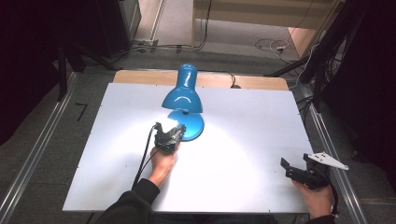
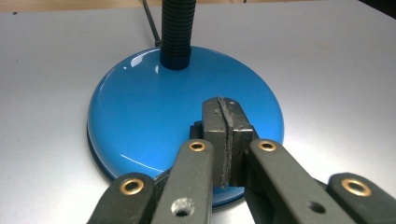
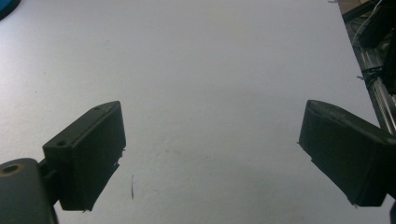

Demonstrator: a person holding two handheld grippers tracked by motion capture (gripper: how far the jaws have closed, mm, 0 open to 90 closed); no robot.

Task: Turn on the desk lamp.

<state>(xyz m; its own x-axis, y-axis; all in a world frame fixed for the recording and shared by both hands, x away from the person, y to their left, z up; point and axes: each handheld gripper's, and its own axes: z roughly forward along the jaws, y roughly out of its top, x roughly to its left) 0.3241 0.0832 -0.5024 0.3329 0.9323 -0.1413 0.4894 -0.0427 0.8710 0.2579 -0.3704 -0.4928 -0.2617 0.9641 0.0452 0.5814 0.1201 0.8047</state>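
Note:
A blue desk lamp stands on the white table [image 1: 243,140], lit, its shade [image 1: 183,95] bent down over its round base [image 1: 195,125]. A bright pool of light lies around it. My left gripper [image 1: 177,132] is shut, pads pressed together with nothing between them. In the left gripper view its tips [image 2: 227,119] sit over the near part of the glossy base [image 2: 149,107], in front of the ribbed black neck [image 2: 176,32]; I cannot tell whether they touch it. My right gripper [image 1: 296,163] [image 3: 212,144] rests open and empty near the table's front right corner.
The lamp's cord [image 2: 150,23] runs off behind the base. A wooden strip [image 1: 140,77] borders the table's far edge. Metal rails [image 1: 32,158] flank both sides, and cables [image 1: 271,45] lie on the floor beyond. Dark stands rise at the back corners.

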